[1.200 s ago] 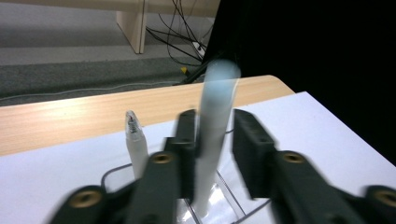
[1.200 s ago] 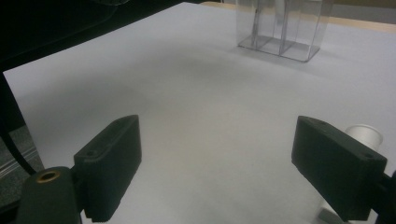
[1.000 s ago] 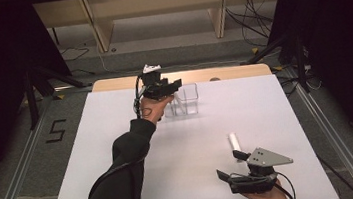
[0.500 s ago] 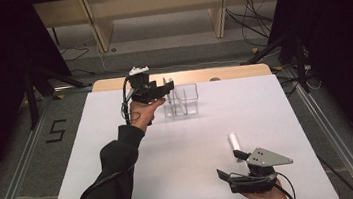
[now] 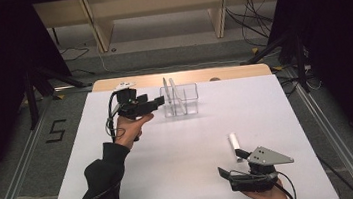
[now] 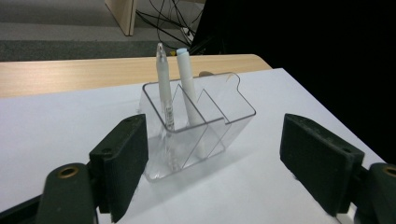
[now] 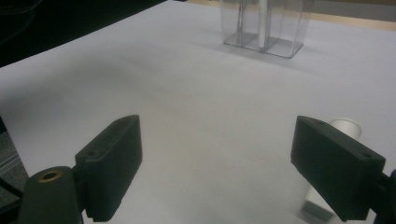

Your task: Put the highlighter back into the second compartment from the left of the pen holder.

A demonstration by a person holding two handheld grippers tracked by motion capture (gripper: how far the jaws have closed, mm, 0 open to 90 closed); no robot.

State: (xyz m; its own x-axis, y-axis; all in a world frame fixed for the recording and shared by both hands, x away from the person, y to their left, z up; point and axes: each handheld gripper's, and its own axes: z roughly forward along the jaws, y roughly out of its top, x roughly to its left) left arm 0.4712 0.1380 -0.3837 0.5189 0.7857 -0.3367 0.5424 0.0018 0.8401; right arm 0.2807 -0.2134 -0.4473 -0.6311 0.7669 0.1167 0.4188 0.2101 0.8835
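High view: the left gripper [image 5: 157, 101], jaws apart, hovered upper centre beside the clear organizer [image 5: 180, 100].

Left gripper view: two pens [image 6: 164, 84] stood inside.

Right gripper view: the right gripper [image 7: 215, 163] was open, with a white marker [image 7: 344, 128] lying lower right, judged next for grasping.

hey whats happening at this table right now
A person works at a white table with a gripper in each hand. A clear organizer at the far side holds two white pens, standing upright in its compartments. The left gripper hangs open just beside the organizer, holding nothing. The right gripper rests open near the table's front edge, next to a third white pen lying flat there. That one looks likely to go in next.
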